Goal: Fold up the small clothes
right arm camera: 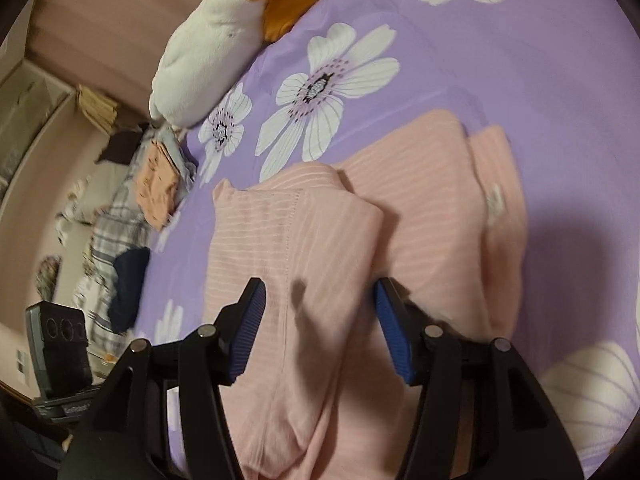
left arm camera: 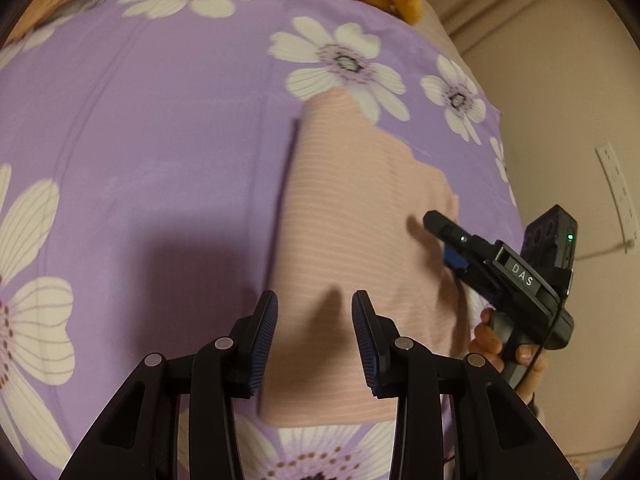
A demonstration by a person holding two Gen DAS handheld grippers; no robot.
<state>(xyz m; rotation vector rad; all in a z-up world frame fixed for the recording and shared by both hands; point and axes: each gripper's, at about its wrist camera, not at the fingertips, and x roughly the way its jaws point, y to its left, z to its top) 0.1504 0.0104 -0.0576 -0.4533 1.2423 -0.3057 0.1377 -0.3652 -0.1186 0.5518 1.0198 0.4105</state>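
A pink ribbed garment (left arm camera: pixel 352 240) lies folded on the purple flowered bedsheet (left arm camera: pixel 160 160). My left gripper (left arm camera: pixel 315 304) is open and empty, hovering over the garment's near end. My right gripper (left arm camera: pixel 434 220) shows at the garment's right edge in the left wrist view. In the right wrist view the right gripper (right arm camera: pixel 319 292) is open above the same garment (right arm camera: pixel 320 240), which has a folded flap and creases; nothing is between its fingers.
A white and orange plush toy (right arm camera: pixel 224 36) lies at the far bed edge. A pile of other clothes (right arm camera: pixel 132 216) sits beyond the bed's side. A wall with a power strip (left arm camera: pixel 618 188) is to the right. The left gripper's body (right arm camera: pixel 60 352) shows low left.
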